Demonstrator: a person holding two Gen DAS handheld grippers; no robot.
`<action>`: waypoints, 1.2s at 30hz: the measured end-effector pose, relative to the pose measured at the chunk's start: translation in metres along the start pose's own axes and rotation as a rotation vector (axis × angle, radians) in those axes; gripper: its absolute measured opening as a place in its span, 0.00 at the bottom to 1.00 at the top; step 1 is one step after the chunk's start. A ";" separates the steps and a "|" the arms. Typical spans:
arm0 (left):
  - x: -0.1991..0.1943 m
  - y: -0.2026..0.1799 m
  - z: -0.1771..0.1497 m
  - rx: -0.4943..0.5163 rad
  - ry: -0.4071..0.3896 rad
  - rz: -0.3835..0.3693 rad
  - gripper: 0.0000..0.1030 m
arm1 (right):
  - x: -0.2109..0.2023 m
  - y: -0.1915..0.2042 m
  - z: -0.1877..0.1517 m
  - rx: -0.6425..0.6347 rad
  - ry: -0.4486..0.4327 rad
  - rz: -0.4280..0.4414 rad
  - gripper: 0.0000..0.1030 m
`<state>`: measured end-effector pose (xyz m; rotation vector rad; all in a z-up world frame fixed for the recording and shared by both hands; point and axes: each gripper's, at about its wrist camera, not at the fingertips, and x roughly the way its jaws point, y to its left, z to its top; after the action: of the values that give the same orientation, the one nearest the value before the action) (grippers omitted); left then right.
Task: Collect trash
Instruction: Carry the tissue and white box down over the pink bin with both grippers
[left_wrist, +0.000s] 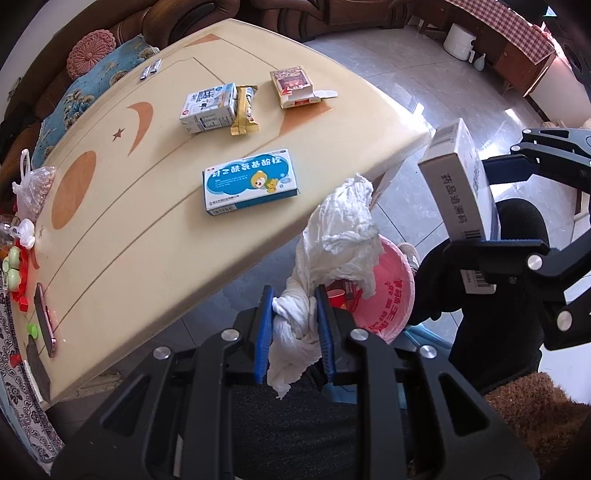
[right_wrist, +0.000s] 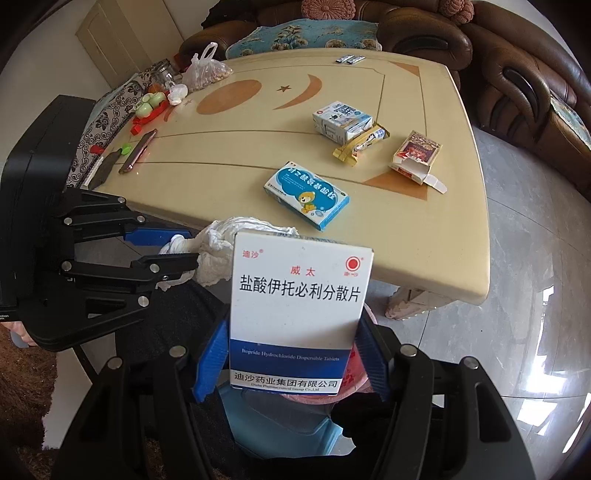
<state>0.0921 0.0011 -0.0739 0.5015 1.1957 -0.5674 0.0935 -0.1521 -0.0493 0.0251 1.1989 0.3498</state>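
Left gripper (left_wrist: 294, 325) clamps crumpled tissue (left_wrist: 332, 236); right gripper (right_wrist: 291, 354) clamps white medicine box (right_wrist: 299, 295).

On the white medicine box (right_wrist: 295, 314), "迪沙", "威太", "盐酸伊托必利分散片", "Itopride Hydrochloride Dispersible Tablets" and "迪沙药业集团有限公司" are printed; its side panel reads "药品追溯码". On the blue box (right_wrist: 306, 201), "对乙酰氨基酚栓" is printed

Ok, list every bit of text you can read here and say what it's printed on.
White medicine box in the right gripper: "迪沙", "威太", "盐酸伊托必利分散片", "Itopride Hydrochloride Dispersible Tablets", "迪沙药业集团有限公司".
Its side: "药品追溯码".
Blue box on the table: "对乙酰氨基酚栓".
Pink bin: red lettering, unreadable.
Milk carton, gold wrapper, red box: too small.
Tissue in the left gripper: none.
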 end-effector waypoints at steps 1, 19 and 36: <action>0.004 -0.003 -0.003 0.003 -0.001 -0.007 0.23 | 0.003 -0.001 -0.004 0.005 0.004 0.001 0.60; 0.101 -0.042 -0.043 0.036 0.110 -0.105 0.23 | 0.091 -0.019 -0.066 0.018 0.078 -0.067 0.60; 0.233 -0.038 -0.047 -0.132 0.316 -0.225 0.23 | 0.208 -0.068 -0.105 0.146 0.222 -0.057 0.60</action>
<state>0.0947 -0.0310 -0.3125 0.3537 1.5932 -0.6098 0.0808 -0.1756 -0.2903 0.0800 1.4405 0.2186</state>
